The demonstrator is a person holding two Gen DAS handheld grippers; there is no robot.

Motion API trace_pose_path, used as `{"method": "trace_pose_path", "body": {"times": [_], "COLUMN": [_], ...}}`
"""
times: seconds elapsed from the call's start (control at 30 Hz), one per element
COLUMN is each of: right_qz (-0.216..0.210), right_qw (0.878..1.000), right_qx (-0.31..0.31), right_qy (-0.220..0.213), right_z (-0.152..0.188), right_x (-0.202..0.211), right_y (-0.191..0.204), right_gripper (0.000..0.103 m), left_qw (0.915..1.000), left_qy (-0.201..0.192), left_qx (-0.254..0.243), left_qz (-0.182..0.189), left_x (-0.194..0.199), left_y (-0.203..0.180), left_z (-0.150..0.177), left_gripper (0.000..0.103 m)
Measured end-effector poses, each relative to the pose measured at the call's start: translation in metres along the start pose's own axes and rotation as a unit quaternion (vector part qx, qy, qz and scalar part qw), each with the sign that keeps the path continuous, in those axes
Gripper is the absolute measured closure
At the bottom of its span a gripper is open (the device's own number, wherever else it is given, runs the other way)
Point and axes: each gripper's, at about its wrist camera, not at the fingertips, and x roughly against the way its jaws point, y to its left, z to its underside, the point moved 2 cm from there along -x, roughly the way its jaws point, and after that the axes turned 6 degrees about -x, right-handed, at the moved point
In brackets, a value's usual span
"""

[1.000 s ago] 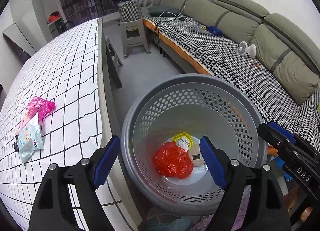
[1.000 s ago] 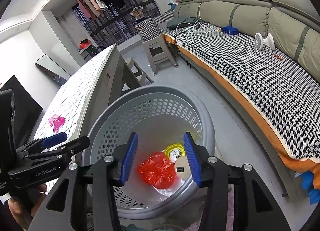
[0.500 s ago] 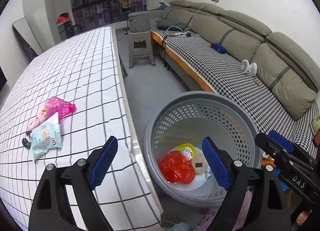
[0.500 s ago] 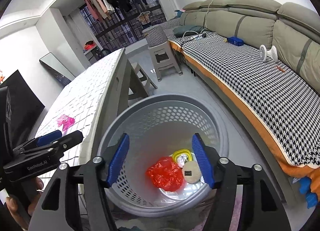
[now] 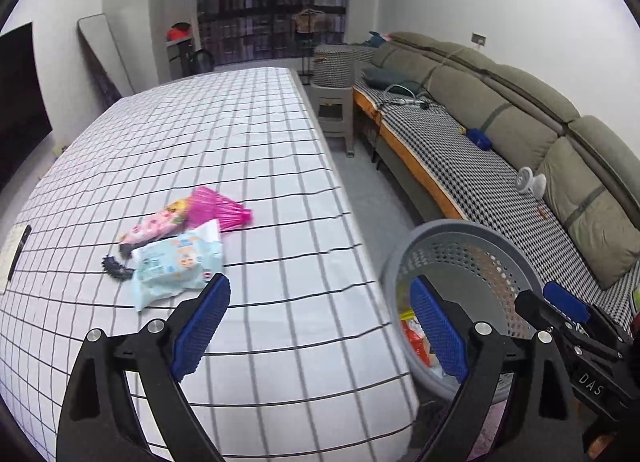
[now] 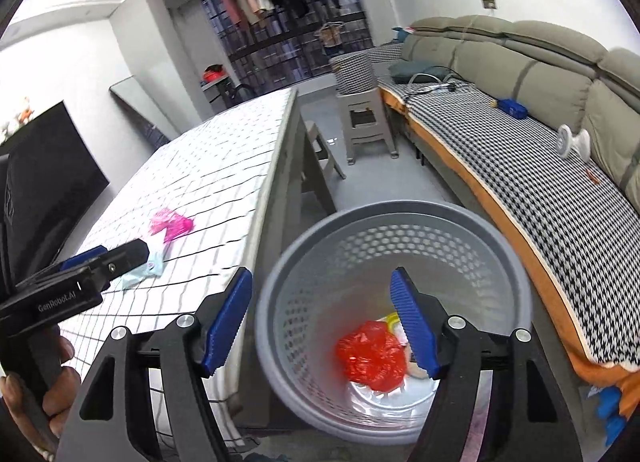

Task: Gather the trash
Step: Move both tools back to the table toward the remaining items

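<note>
A grey perforated basket (image 6: 400, 222) stands on the floor beside the table; it also shows in the left wrist view (image 5: 472, 234). In it lie a red crumpled bag (image 6: 370, 354) and a yellow-rimmed item (image 6: 390, 320). On the checked table (image 5: 240, 150) lie a light blue wipes packet (image 5: 178, 262), a pink wrapper (image 5: 188, 212) and a small black item (image 5: 114, 268). My left gripper (image 5: 320, 326) is open and empty above the table's near edge. My right gripper (image 6: 324, 322) is open and empty above the basket.
A long sofa (image 6: 520, 110) with a houndstooth cover runs along the right wall. A grey stool (image 6: 366, 122) stands past the table's end. A dark screen (image 5: 20, 102) stands at the left. A white card (image 5: 12, 254) lies at the table's left edge.
My left gripper has swung left and up from over the basket to over the table. My right gripper has risen a little above the basket and opened wider.
</note>
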Motion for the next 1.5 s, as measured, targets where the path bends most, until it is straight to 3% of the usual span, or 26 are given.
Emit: {"method": "trace_pose_path", "body": {"times": [0.4,0.83,1.2,1.5], "right_qz": [-0.038,-0.057,-0.069,-0.033], "right_qw": [0.996,0.985,0.976,0.977], "right_qx": [0.08,0.152,0.182,0.179], "right_qy": [0.011,0.064,0.103,0.108], "right_z": [-0.001,0.019,0.024,0.005], "right_x": [-0.027,-0.081,-0.12,-0.153], "right_y": [0.086,0.169,0.211,0.219], "right_gripper": [0.028,0.024,0.019,0.019], "left_qw": [0.9959,0.9847,0.9778,0.9748], "left_qy": [-0.014,0.017,0.021,0.016], "left_qx": [0.057,0.12,0.132,0.15], "left_qz": [-0.069,-0.125,-0.161,-0.164], "left_x": [0.018,0.011,-0.003,-0.019], "left_y": [0.093,0.185,0.237,0.258], "left_z": [0.021,0.059,0.066,0.067], "left_gripper": [0.009,0.009,0.009,0.009]}}
